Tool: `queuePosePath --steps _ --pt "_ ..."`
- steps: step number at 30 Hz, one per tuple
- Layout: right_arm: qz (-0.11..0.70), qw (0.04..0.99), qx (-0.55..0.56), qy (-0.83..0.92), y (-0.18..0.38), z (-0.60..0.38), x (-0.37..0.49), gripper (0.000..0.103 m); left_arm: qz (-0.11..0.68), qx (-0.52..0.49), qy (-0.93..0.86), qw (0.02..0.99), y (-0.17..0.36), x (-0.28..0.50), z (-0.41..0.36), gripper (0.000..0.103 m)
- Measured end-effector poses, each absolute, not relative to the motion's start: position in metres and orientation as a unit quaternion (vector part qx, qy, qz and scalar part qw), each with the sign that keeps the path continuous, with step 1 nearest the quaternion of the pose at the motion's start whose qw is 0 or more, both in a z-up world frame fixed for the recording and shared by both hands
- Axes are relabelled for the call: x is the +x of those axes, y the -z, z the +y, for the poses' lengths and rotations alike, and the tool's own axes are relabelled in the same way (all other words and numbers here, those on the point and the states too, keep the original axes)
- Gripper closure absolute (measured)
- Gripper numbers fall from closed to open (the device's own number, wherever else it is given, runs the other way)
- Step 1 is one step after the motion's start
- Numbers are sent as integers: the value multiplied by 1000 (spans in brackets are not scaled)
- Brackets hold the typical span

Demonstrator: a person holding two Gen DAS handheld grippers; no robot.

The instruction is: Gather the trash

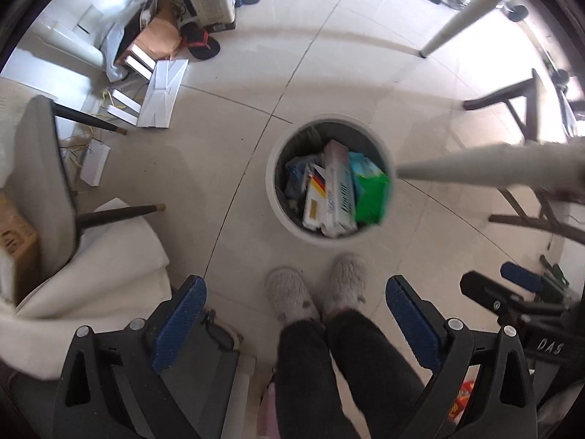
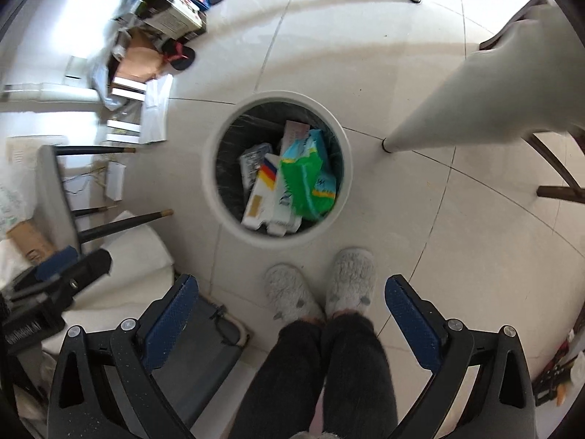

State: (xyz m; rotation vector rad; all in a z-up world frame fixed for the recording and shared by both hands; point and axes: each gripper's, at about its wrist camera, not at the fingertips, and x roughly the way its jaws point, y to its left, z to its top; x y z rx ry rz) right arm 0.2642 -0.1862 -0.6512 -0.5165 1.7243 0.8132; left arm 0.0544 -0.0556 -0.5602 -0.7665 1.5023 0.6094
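Tiled floor [image 2: 402, 73], bin [image 2: 219, 212], half-buried blurred wrappers [image 2: 303, 179].

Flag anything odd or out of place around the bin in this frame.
The trash bin is overfilled: a white carton and green packet stand on end near its rim. Both grippers, left and right, are open and empty.

The round bin [image 2: 223, 153] at the centre of the frame has a white rim and a dark, black-lined inside. In it a bright green packet [image 2: 301, 179] lies against a turquoise wrapper [image 2: 321, 146], beside a white carton [image 2: 261, 197] with red, yellow and blue stripes. The floor tiles [image 2: 365, 55] are glossy off-white with thin dark seams. At lower centre, fluffy grey slippers [image 2: 351, 281] meet black trousers [image 2: 318, 376]. Both grippers' pads [image 2: 170, 322] are blue on black frames. At upper left lies a black sandal [image 1: 201, 44] with red straps.
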Motion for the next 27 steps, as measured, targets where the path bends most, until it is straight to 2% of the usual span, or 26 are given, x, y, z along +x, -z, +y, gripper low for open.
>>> queuePosePath --steps 9,16,27 --pt "724 554 -175 -372 469 -232 265 0 623 -335 -231 669 408 55 -80 2" --pt "709 570 -138 -391 341 -254 248 0 591 -282 -166 737 296 48 -78 2" --pt "659 639 -41 -395 171 -288 167 0 555 -248 -63 791 186 -2 -83 2"
